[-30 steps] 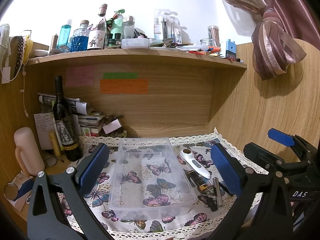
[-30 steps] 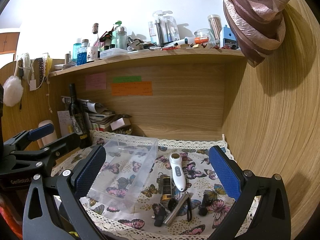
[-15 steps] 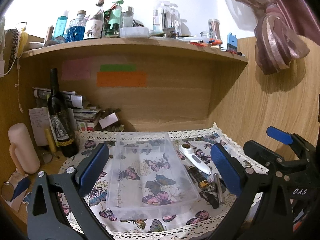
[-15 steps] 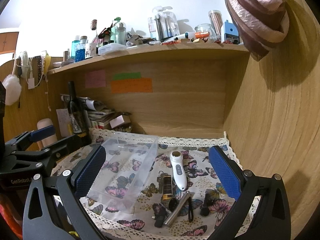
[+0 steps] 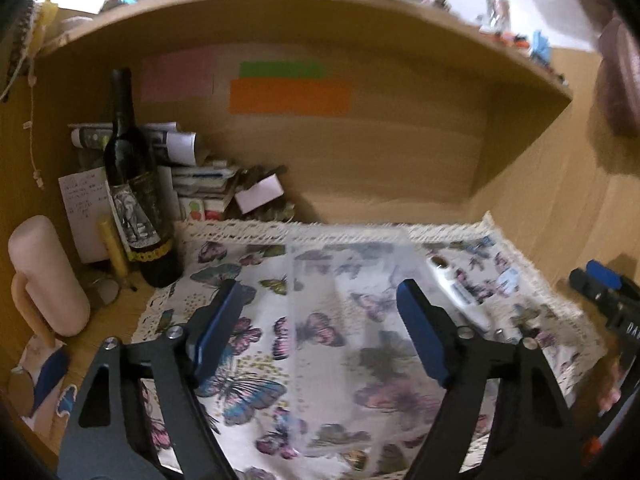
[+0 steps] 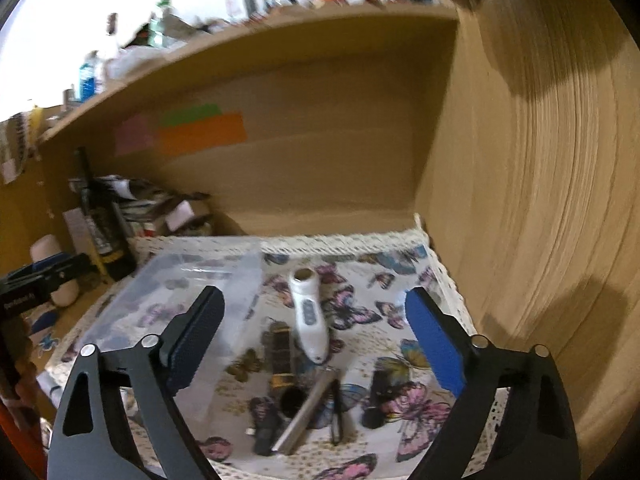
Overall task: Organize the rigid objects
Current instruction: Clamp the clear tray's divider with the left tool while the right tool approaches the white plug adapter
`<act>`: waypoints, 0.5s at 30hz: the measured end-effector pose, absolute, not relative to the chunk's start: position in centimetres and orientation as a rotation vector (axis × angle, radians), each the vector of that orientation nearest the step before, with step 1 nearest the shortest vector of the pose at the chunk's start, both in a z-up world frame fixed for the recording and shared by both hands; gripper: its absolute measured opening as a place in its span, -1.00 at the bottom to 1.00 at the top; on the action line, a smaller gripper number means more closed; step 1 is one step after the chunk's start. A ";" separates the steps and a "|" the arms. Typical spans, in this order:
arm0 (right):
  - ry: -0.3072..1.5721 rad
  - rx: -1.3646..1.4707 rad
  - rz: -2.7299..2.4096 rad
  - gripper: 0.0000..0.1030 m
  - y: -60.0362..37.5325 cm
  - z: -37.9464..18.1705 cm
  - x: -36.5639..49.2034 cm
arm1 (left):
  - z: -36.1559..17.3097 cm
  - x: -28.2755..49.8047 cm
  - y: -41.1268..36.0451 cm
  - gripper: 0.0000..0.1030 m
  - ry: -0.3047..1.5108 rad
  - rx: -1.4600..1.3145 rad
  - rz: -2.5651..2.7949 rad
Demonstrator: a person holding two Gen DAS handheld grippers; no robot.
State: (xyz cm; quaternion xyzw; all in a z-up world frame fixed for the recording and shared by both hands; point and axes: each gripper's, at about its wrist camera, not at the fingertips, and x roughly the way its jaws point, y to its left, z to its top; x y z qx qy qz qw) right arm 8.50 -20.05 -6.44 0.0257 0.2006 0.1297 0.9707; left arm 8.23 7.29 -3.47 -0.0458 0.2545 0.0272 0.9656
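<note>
Both grippers nearer, jaws just narrowing, empty clear tray (image 5: 348, 280), white handheld device (image 6: 308, 312)

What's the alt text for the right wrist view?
The right tool, open and holding nothing, points at small items on a butterfly cloth: a white handheld device, a silver tube, dark pieces. A clear plastic bin sits to their left. The frame is blurred.

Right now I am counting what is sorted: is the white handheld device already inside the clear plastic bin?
No, the white handheld device lies on the butterfly-print cloth beside the clear plastic bin.
</note>
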 end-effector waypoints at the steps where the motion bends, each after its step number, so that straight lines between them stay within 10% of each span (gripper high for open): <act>1: 0.422 0.050 0.255 0.65 -20.2 -6.7 9.0 | -3.7 8.7 7.6 0.50 0.531 -0.090 0.057; 15: 0.650 -0.001 0.192 0.01 -21.6 -9.3 16.0 | -8.3 16.1 11.2 -0.29 0.849 -0.160 -0.023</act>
